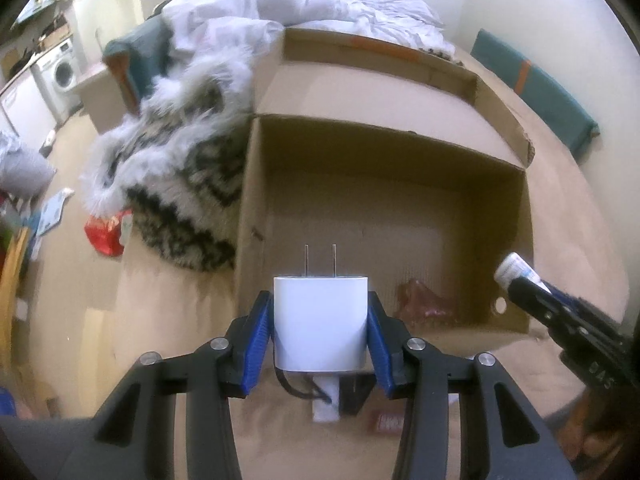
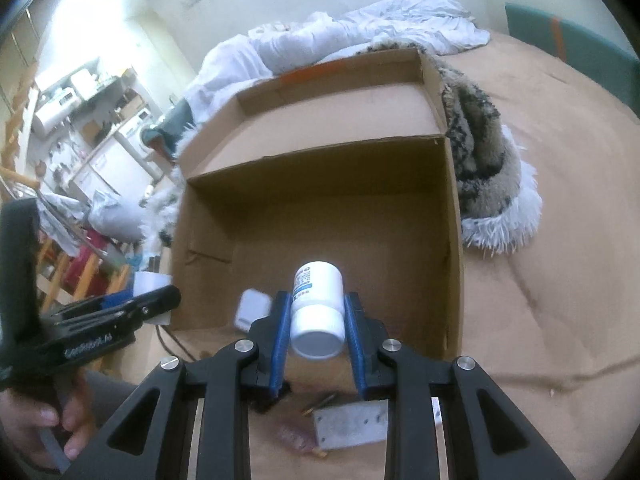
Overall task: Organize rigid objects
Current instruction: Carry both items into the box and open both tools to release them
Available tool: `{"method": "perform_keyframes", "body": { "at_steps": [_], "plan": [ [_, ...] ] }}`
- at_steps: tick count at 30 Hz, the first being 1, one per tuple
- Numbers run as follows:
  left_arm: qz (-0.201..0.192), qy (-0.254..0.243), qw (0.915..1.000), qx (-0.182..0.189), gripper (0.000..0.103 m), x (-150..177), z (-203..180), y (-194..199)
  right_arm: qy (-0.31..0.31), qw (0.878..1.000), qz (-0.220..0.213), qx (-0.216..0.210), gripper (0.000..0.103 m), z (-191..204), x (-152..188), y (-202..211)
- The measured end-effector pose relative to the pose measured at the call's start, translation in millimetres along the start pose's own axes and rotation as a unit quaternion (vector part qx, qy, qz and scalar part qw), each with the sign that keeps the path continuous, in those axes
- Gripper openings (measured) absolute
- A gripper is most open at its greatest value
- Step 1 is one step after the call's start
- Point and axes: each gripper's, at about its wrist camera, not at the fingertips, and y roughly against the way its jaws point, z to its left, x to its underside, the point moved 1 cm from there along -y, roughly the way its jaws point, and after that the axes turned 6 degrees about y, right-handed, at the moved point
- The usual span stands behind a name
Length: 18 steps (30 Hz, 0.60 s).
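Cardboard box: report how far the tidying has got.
Done: the cardboard box already holds a small white item and a reddish wrapper. In hand: the left claw grips a white charger, the right claw a white bottle, both near the box. Left: a grey metal plate lies outside.

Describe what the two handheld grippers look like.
Both match: the left gripper and right gripper have black linkage arms with silver pivot screws and ribbed blue pads on the fingers. White lettering marks each gripper's black body.
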Motion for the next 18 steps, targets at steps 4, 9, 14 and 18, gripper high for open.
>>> {"method": "perform_keyframes", "body": {
  "at_steps": [4, 9, 14, 18],
  "plan": [
    [0.000, -0.006, 1.0000, 0.001, 0.041, -10.5, -11.1, -15.7, 0.001, 1.000, 0.009, 0.011, 0.028, -5.5, -14.5, -23.8],
    [0.006, -0.017, 0.9998, -0.006, 0.041, -22.5, -22.7, -37.4, -0.002, 0.999, 0.027, 0.019, 0.028, -12.8, -26.1, -52.5],
    [0.008, -0.034, 0.9992, -0.016, 0.041, -27.3, -32.7, -59.5, 0.007, 0.999, 0.044, 0.024, 0.028, -12.6, -29.2, -72.2],
    [0.014, -0.033, 0.9992, -0.019, 0.041, -27.5, -35.9, -72.0, 0.004, 0.998, 0.056, 0.028, 0.028, -13.4, -25.4, -79.7]
  ]
}}
